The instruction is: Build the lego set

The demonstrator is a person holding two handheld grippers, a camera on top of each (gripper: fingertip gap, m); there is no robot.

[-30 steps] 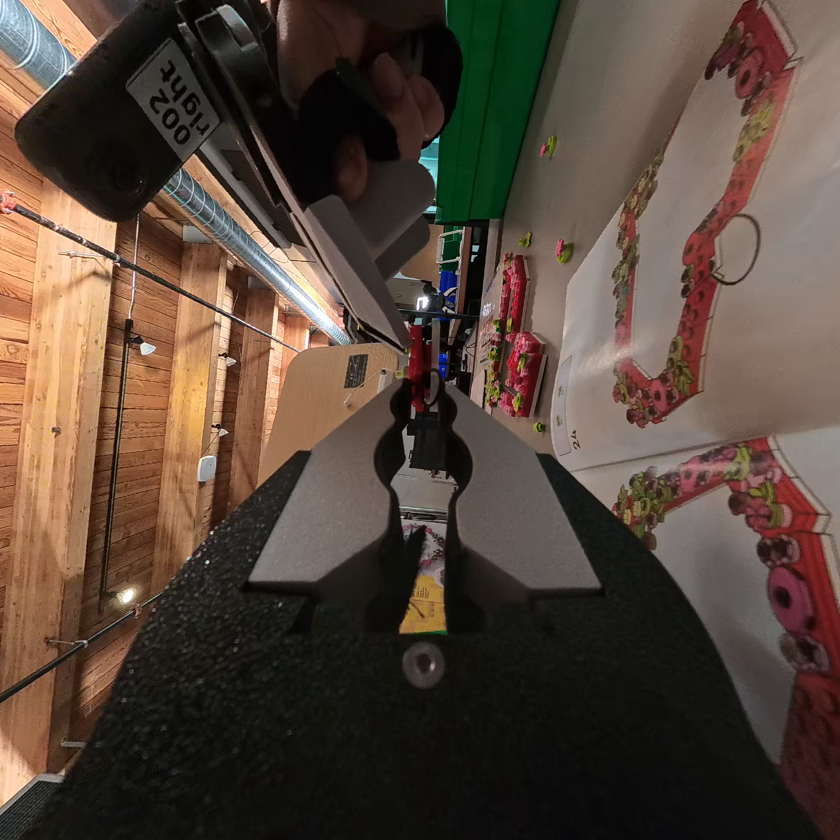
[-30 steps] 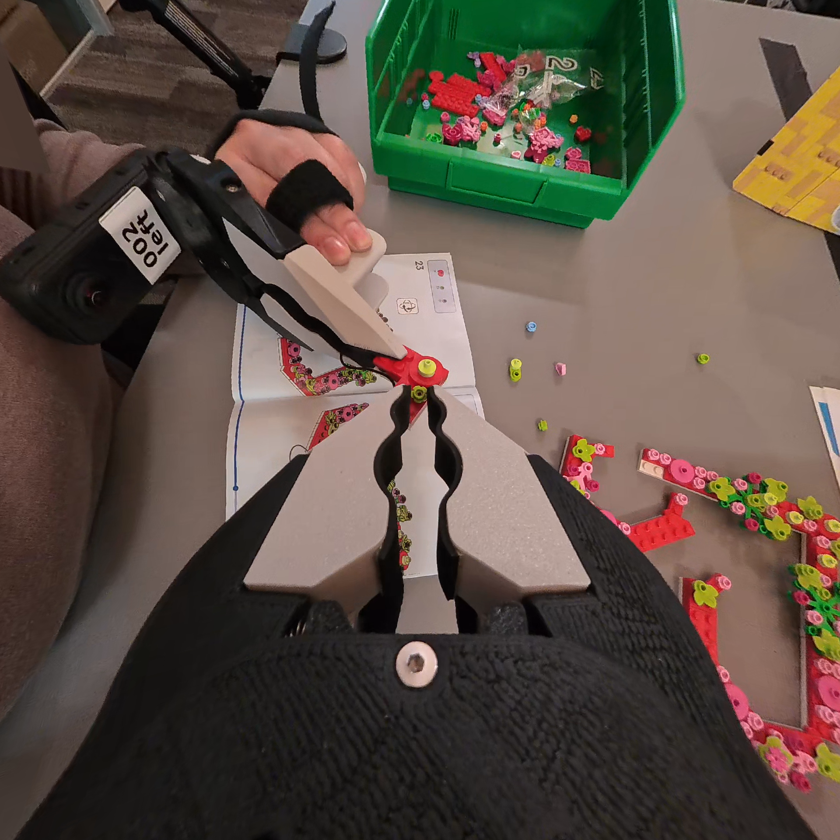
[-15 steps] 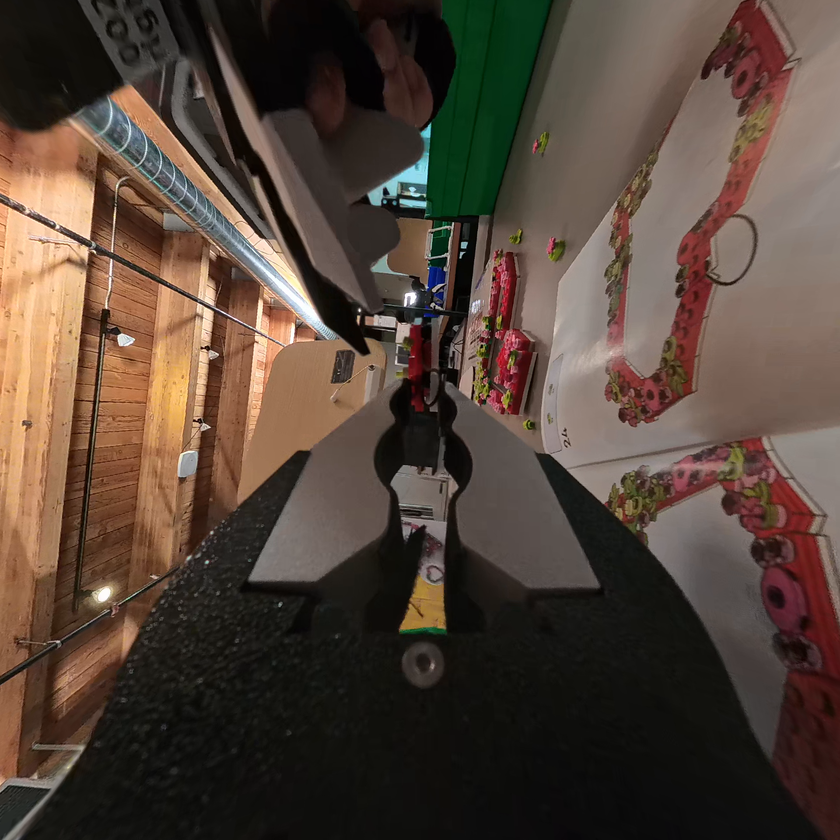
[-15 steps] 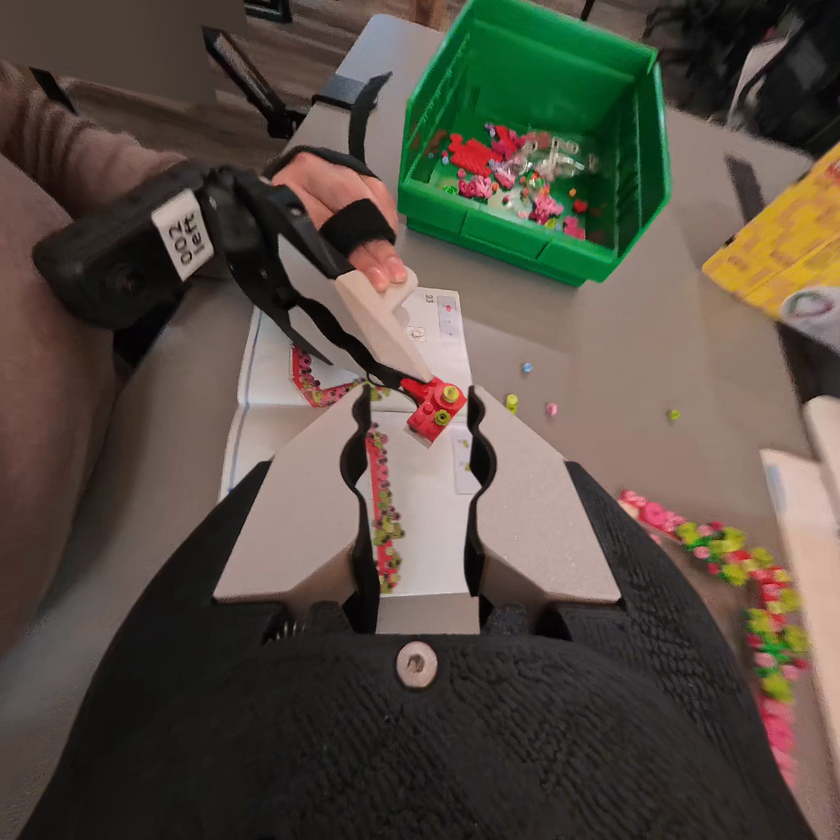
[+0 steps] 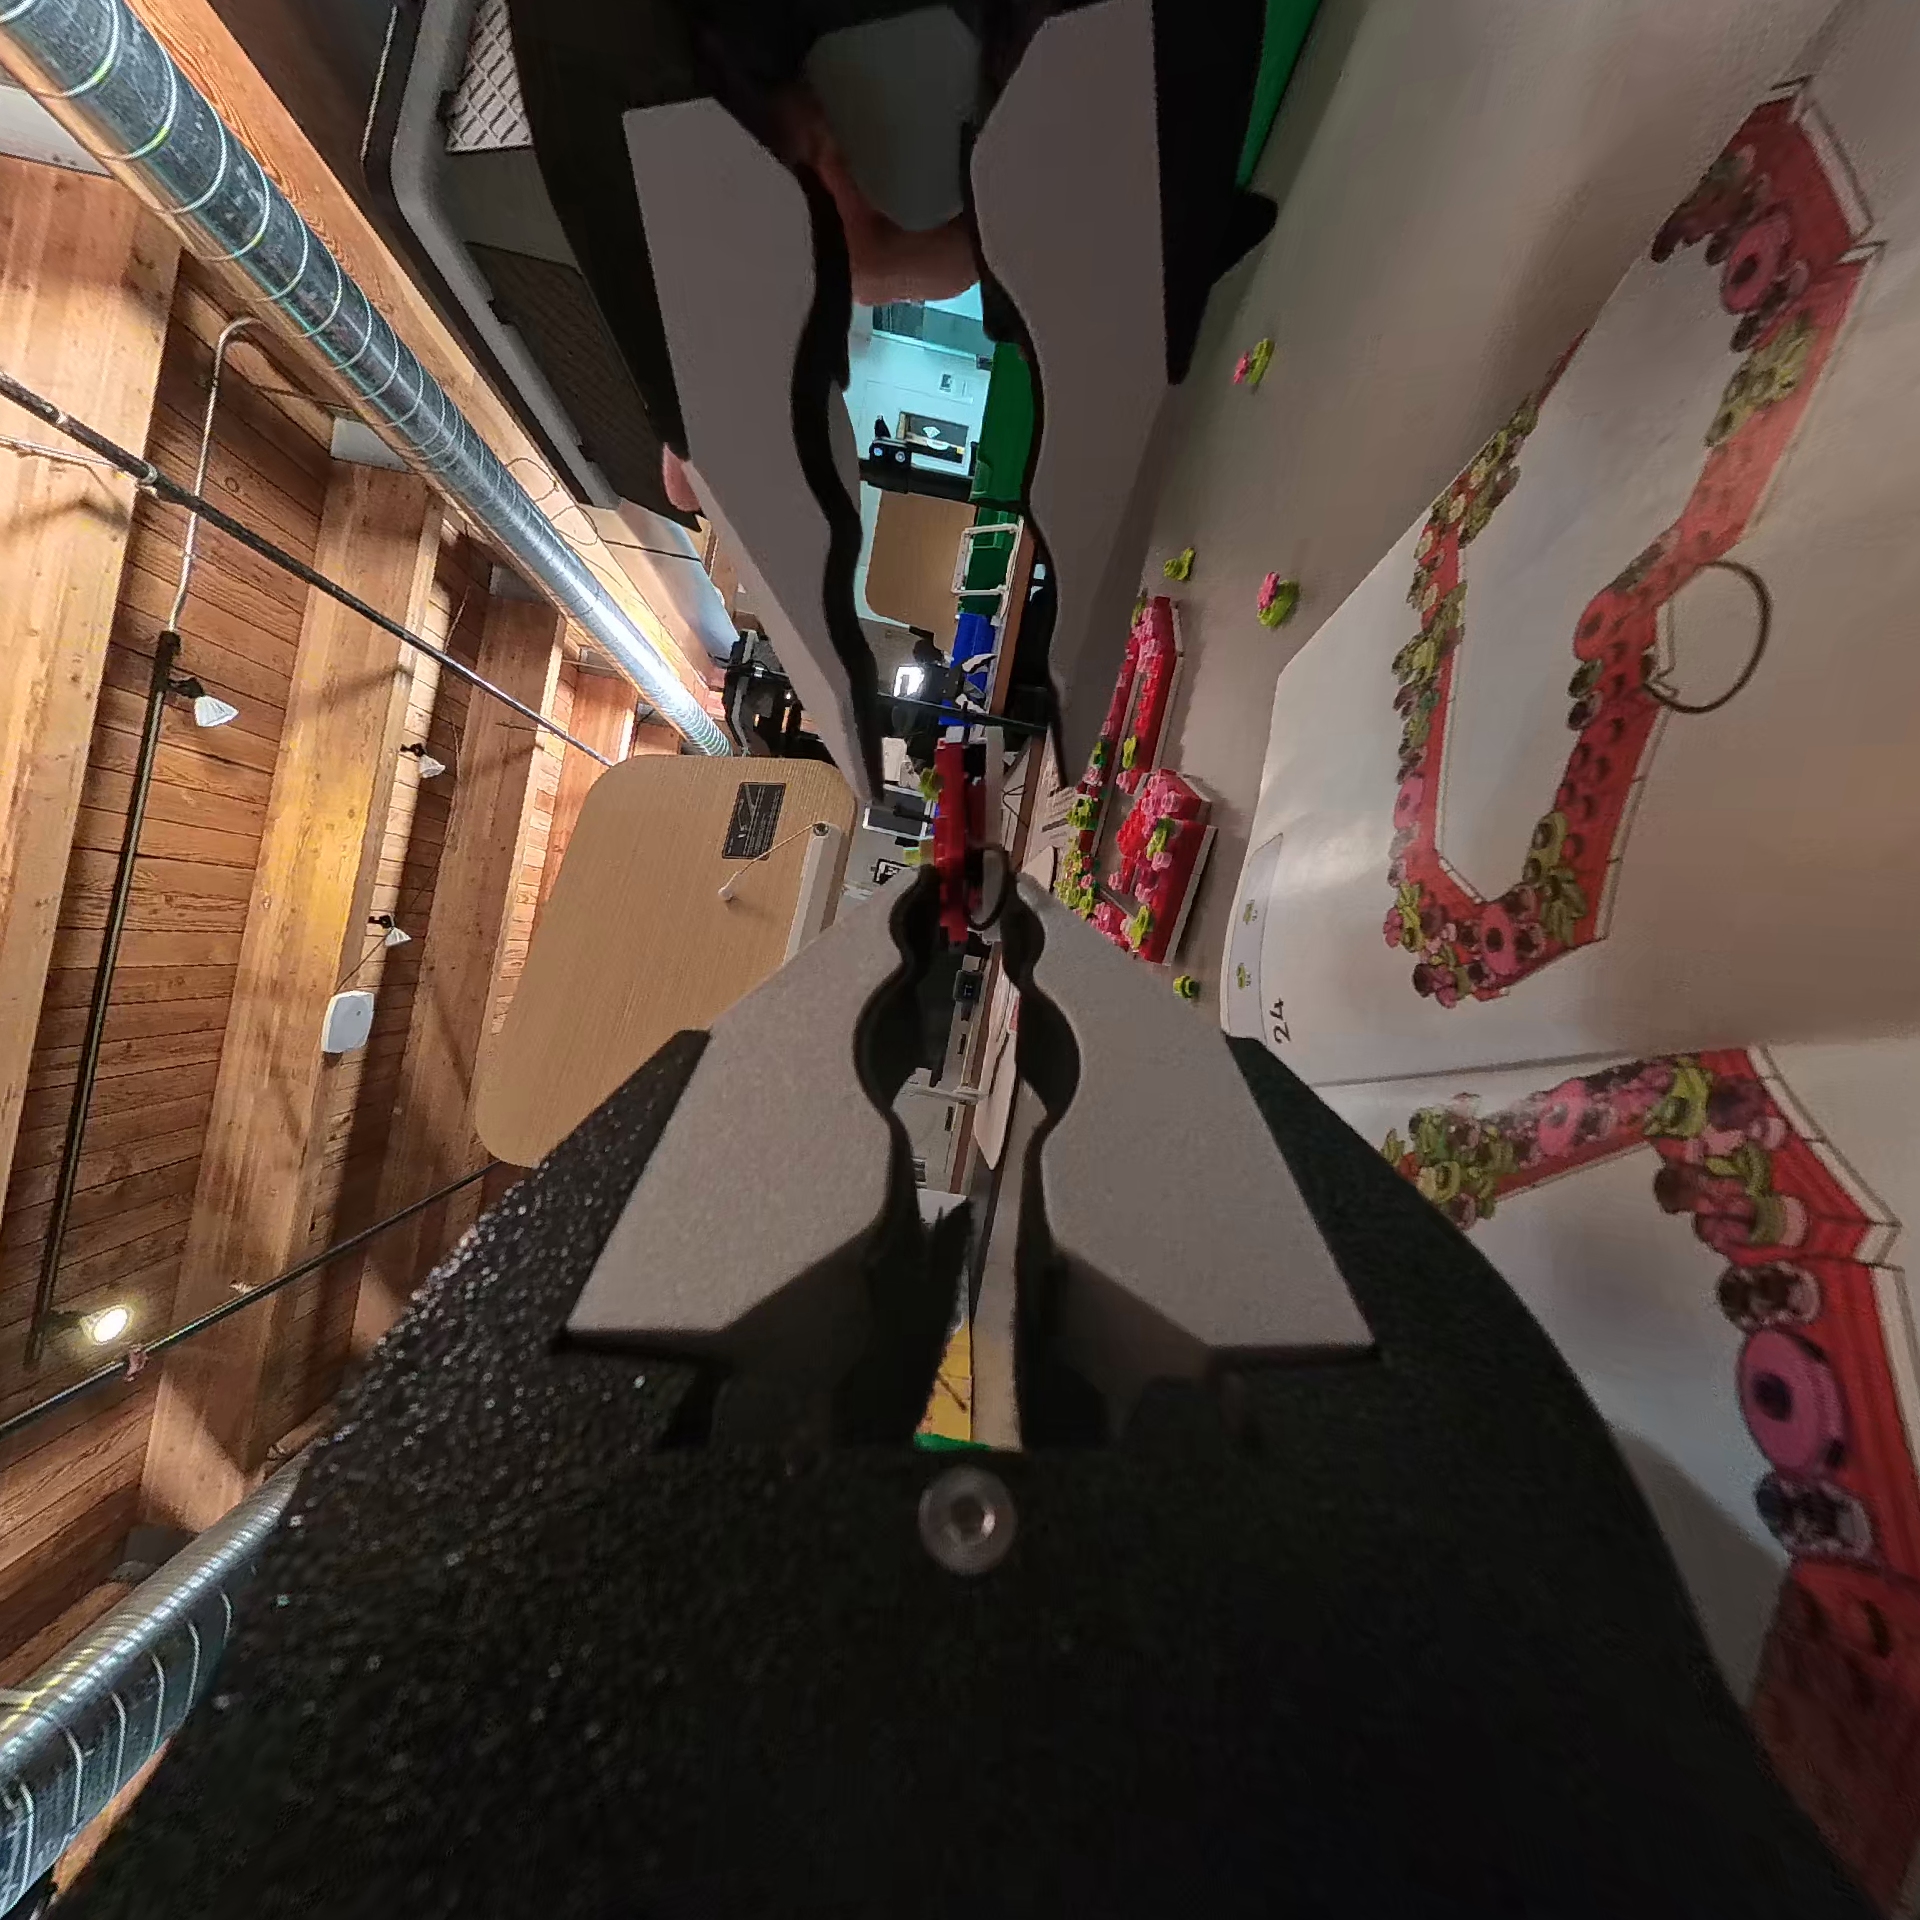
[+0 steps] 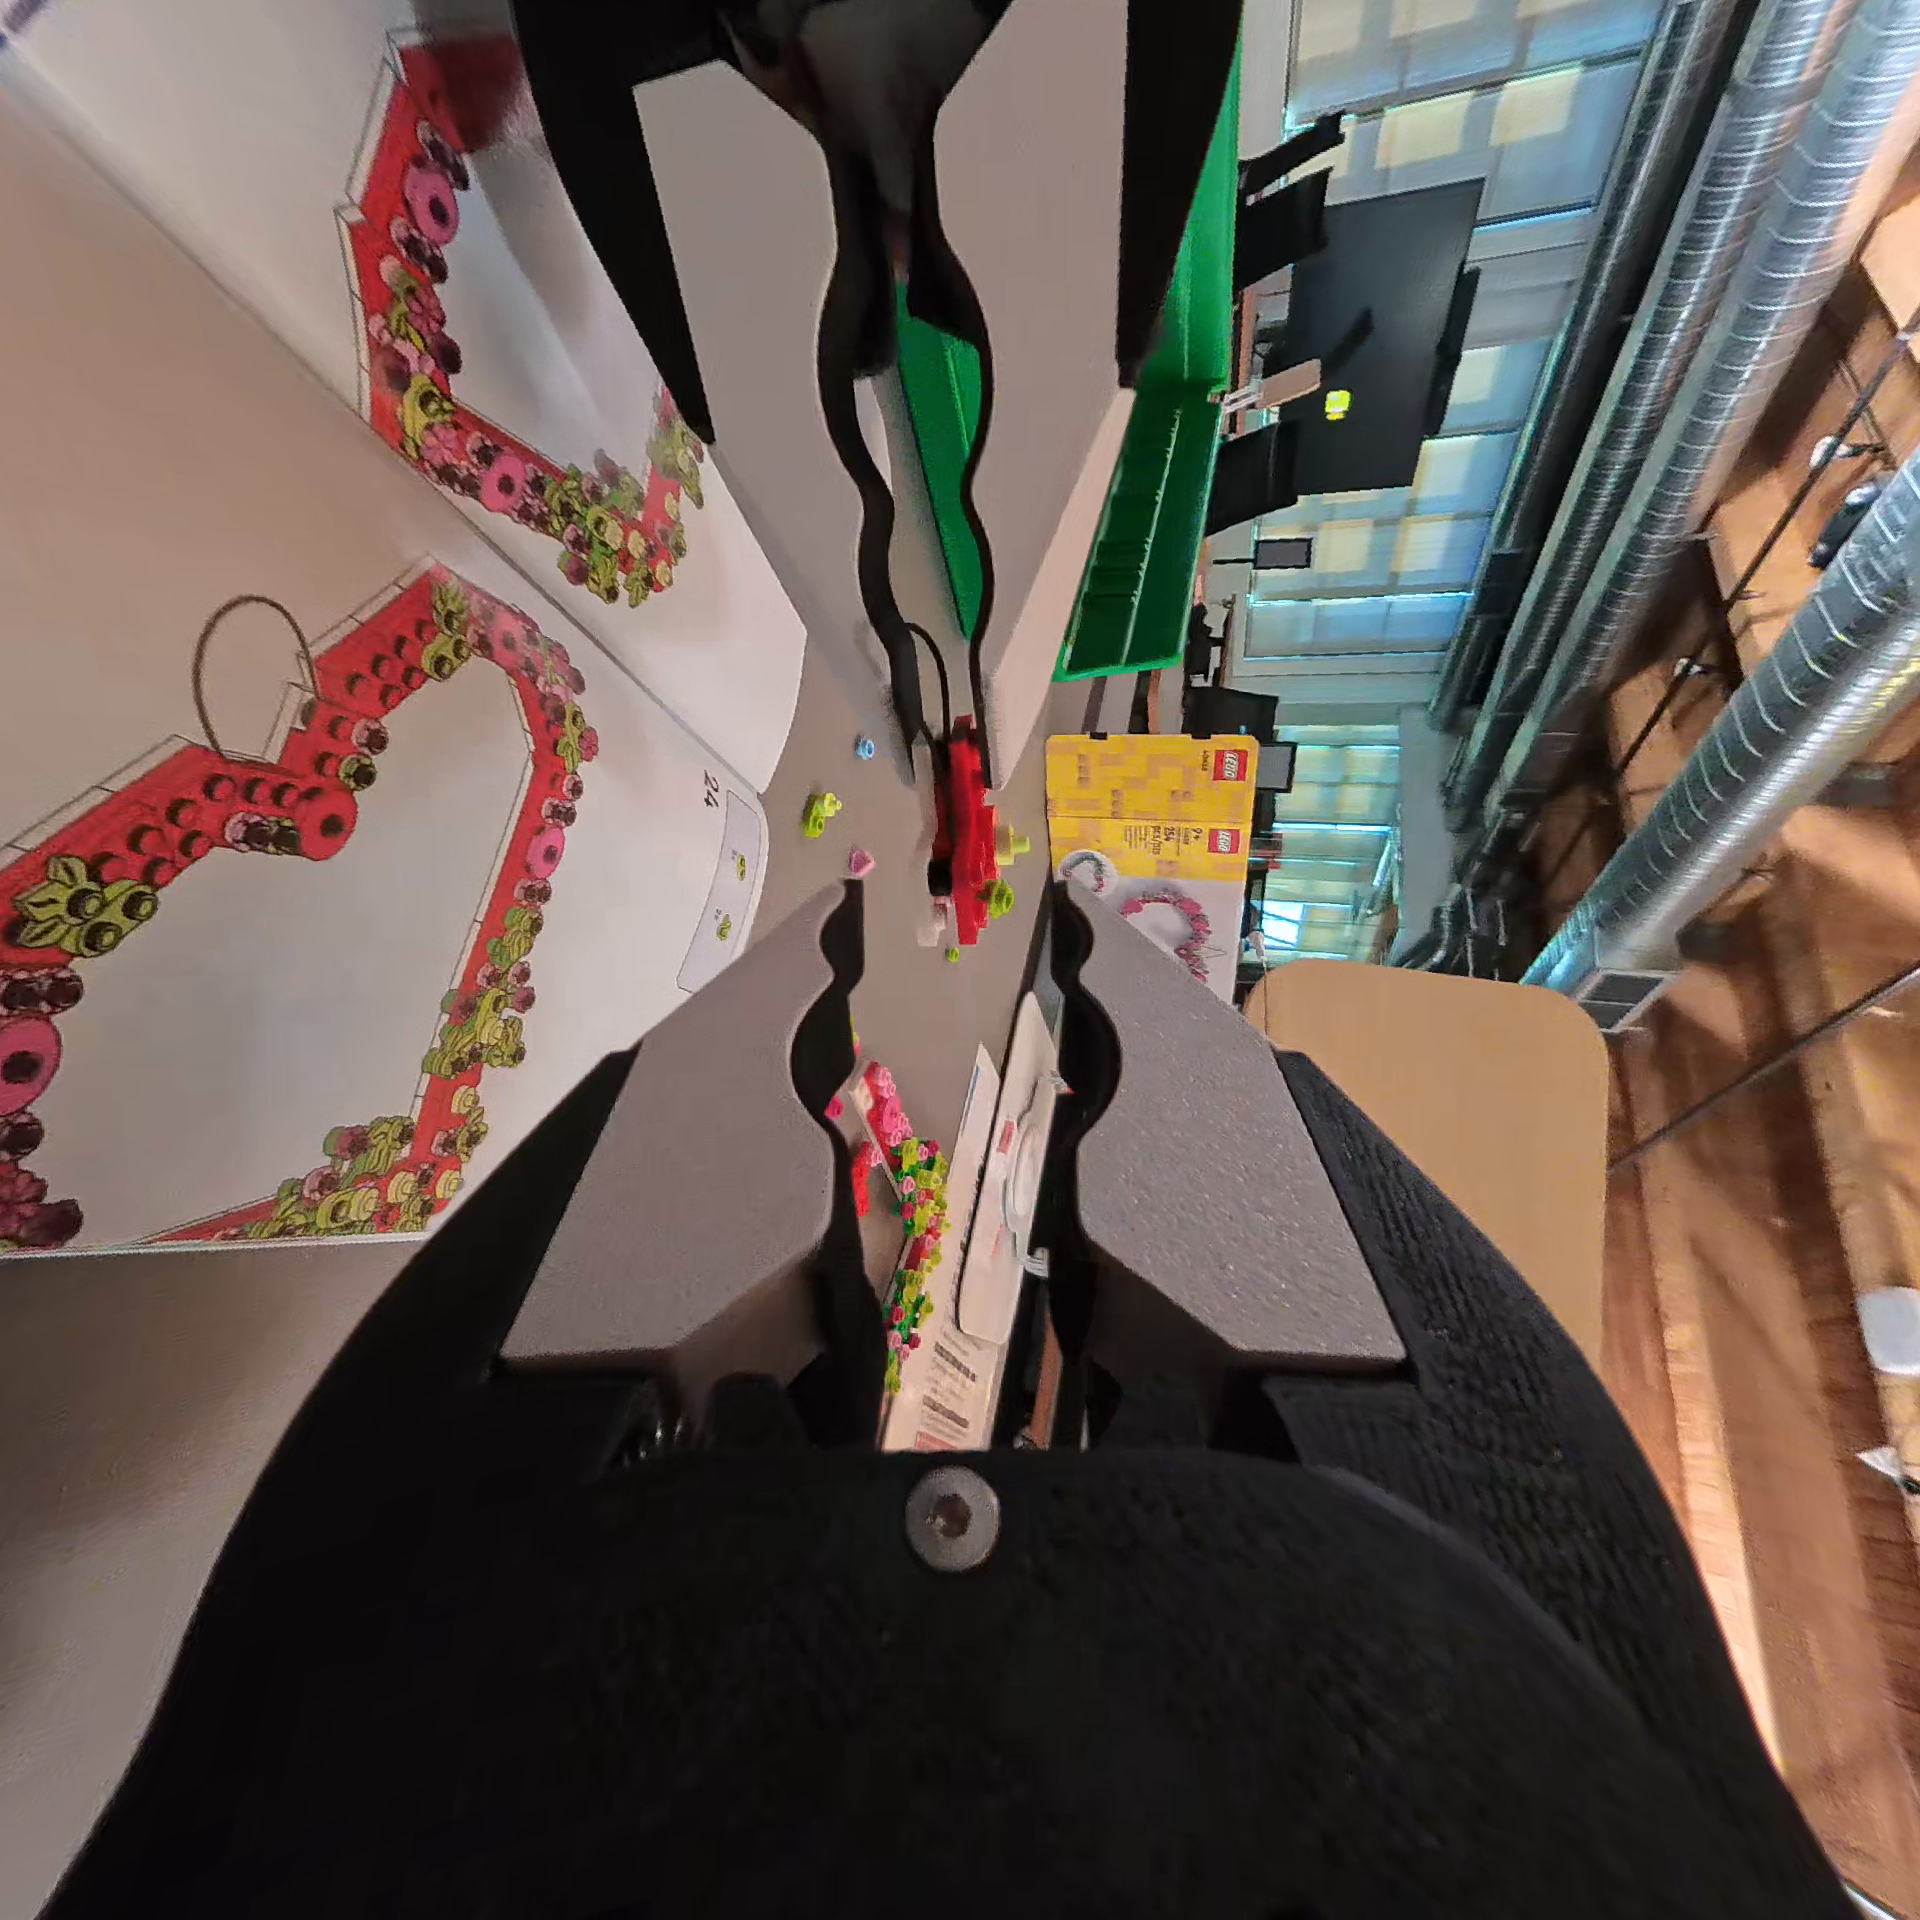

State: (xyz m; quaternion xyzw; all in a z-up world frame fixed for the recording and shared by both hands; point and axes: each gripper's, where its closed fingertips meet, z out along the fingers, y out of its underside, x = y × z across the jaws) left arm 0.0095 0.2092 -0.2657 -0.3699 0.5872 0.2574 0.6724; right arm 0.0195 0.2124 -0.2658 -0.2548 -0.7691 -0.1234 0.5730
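Both grippers face each other tip to tip above the open instruction booklet [image 6: 260, 987], landmark for all places here.

Nearest, the right gripper [image 6: 951, 914] stands wide open, holding nothing; its grey, matte, wavy-edged fingers [image 6: 717, 1143] flank the small red piece [image 6: 961, 842] without touching it. Just beyond, the left gripper [image 5: 961, 904] is nearly closed, pinching that red piece [image 5: 951, 831] edge-on at its tips. The piece is a studded red plastic plate with lime round studs on one face, held in the air just past the booklet's far edge. A thin black loop hangs beside it.

Progress, as a judgement: mid-build. Beside the booklet lies a partly finished red frame section [image 6: 894, 1153] crowded with pink and lime flower studs. Loose lime and pink bits [image 6: 821, 816] lie on the grey table [image 6: 904, 987] near the booklet's corner. Farther off stand a green plastic bin [image 6: 1132, 540] and a yellow cardboard box [image 6: 1148, 821]. The held piece still needs joining to the frame; more decorating likely remains.
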